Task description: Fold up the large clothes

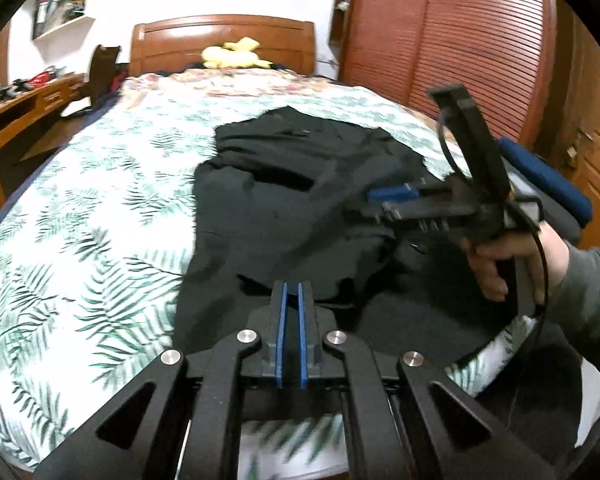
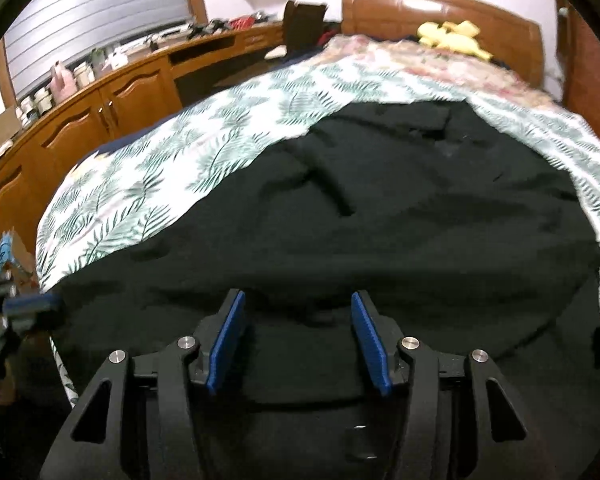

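Left claw (image 1: 293, 292) nearly closed, right claw (image 2: 298, 304) wide, above black garment (image 2: 380, 220) on fern-print bed (image 1: 80, 240).

The black garment (image 2: 380, 220) runs under the right claw (image 2: 298, 340) and off the bottom edge, so its near hem is hidden. In the left wrist view, the right claw (image 1: 384, 200) is motion-blurred, its fingertips indistinct. Items on the counter (image 2: 112, 80) are too small to identify.

Home bedroom: bed (image 1: 100, 208), wooden headboard (image 1: 220, 40), wardrobe (image 1: 460, 40), desk (image 2: 100, 92).
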Tool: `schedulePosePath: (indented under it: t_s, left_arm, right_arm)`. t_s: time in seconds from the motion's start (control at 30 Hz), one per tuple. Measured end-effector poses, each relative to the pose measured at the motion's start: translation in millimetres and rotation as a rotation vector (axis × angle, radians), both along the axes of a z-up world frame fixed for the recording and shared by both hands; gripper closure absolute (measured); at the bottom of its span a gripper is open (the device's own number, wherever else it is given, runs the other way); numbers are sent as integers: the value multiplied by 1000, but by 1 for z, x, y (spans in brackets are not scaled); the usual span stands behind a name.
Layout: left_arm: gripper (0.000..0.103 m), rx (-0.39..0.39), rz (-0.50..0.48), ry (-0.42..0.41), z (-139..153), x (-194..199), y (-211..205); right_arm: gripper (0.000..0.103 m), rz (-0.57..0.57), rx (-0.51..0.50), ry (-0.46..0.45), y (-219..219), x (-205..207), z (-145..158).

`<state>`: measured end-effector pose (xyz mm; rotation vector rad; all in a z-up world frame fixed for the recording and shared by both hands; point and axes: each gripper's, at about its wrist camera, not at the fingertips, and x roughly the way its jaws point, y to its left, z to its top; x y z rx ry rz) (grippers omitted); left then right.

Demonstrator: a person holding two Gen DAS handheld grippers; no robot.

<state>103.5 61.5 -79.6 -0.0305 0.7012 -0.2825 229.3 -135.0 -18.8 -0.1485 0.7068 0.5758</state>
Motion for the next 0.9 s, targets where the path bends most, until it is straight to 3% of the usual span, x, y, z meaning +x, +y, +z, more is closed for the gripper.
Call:
schedulePosePath:
  t_s: [0.07, 0.1, 0.13, 0.17, 0.2, 0.23, 0.47, 0.6, 0.9]
  left_arm:
    - [96, 15, 45, -7, 1, 1, 10]
    - [79, 21, 65, -13, 1, 1, 14]
    - [56, 15, 74, -21, 1, 2, 18]
    - [46, 0, 77, -28, 2, 2, 22]
    - [29, -14, 77, -30, 2, 2, 24]
    - [24, -27, 79, -35, 3, 2, 27]
    - [24, 7, 102, -17, -6, 11, 23]
    - [24, 20, 120, 5, -13, 10, 20]
    - [24, 57, 149, 33, -18, -11, 16]
  right_arm:
    - [47, 27, -17, 35, 7, -1, -6]
    - [47, 44, -27, 50, 10, -2, -9]
    - [47, 60, -38, 62, 13, -3, -12]
    - [47, 70, -55, 61, 15, -6, -14]
    - [47, 73, -66, 52, 16, -7, -14]
    - [47, 75, -73, 46, 16, -9, -15]
    - [47, 53, -21, 30, -1, -21, -1]
    - [47, 26, 6, -3, -27, -52, 6]
    - [45, -175, -54, -67, -139, -103, 1]
